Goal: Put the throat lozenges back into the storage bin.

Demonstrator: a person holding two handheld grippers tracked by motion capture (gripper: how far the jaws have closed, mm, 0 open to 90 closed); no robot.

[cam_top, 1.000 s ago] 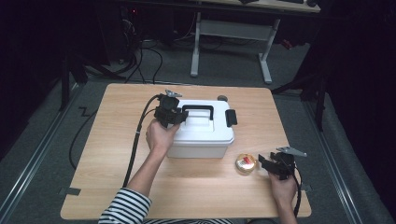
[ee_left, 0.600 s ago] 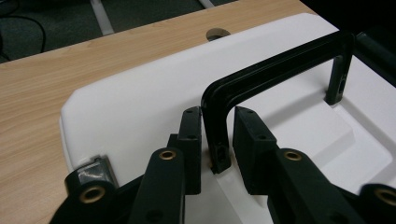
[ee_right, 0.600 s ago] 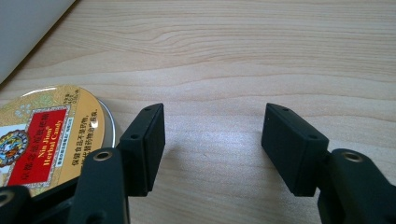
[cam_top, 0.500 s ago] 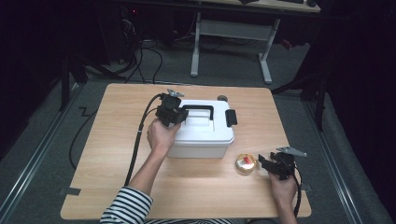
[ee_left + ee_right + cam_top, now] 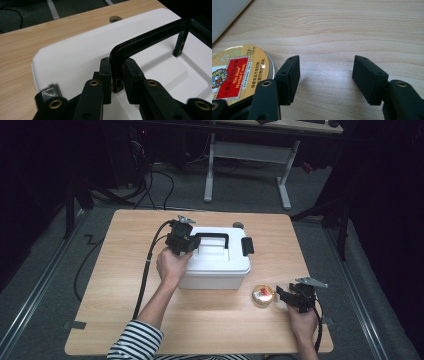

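A: Start at the left. What has the left gripper (image 5: 186, 241) got?

B: Its jaws have just been closing around the near post of the black handle (image 5: 150, 41) on the white box (image 5: 217, 265). In the left gripper view the post stands between the two pads; one pad looks against it, while a slim gap shows on the other side.

A: And the box itself?

B: White plastic with rounded corners and a recessed lid. The handle stands upright from that recess. A black latch (image 5: 247, 246) sits on the box's right end. The box rests mid-table (image 5: 125, 320).

A: Right of the box?

B: A small round tin (image 5: 263, 294) with a gold and red label lies just off the box's front right corner. Beside it the right gripper (image 5: 286, 296) rests on the wood, its jaws spread wide with nothing between them; the tin sits just outside one jaw.
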